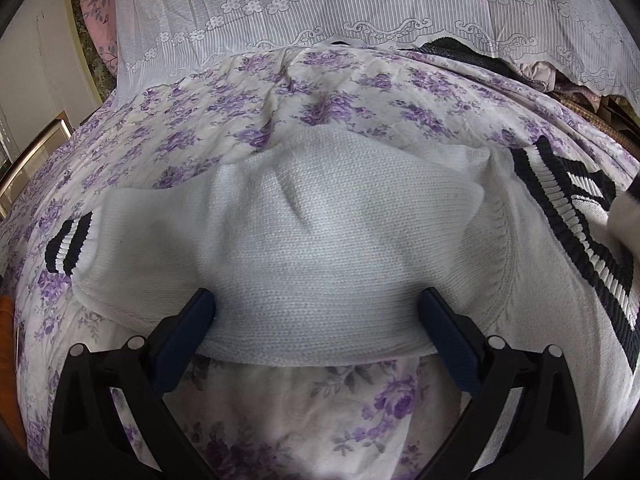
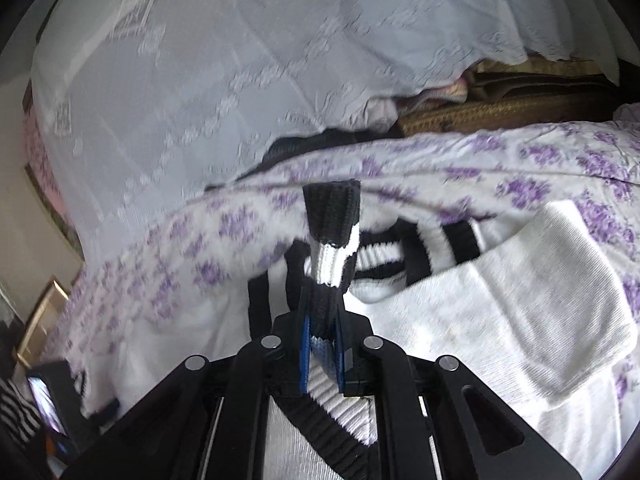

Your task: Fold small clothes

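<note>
Left wrist view first: our left gripper (image 1: 316, 312) has its jaws spread wide, and the white knit sweater (image 1: 312, 220) lies flat on the purple-flowered bedsheet (image 1: 280, 100) right ahead of them. The blue fingers (image 1: 188, 336) sit at either side of a folded fold of the knit, its near edge running between the two jaws, but we can't tell whether the pads actually press on it, looks more like they just flank it. A black-and-white striped cuff (image 1: 66, 246) sits off to the left of the jaws, and the striped ribbed trim (image 1: 568, 216) runs away to the right. Beyond the sweater, past the jaws, there's a white lace cover (image 1: 360, 12).

Right wrist view: our right gripper (image 2: 322, 328) has its jaws pressed together, pinching the striped ribbed trim (image 2: 332, 240), which sticks up out of the jaws with its black end on top. The picture's pretty blurry. The rest of the white knit sweater (image 2: 500, 320) spreads out to the right of and below the jaws on the bedsheet (image 2: 520, 176), with a white sleeve lying to the right. The lace cover (image 2: 240, 60) hangs beyond the jaws.
</note>
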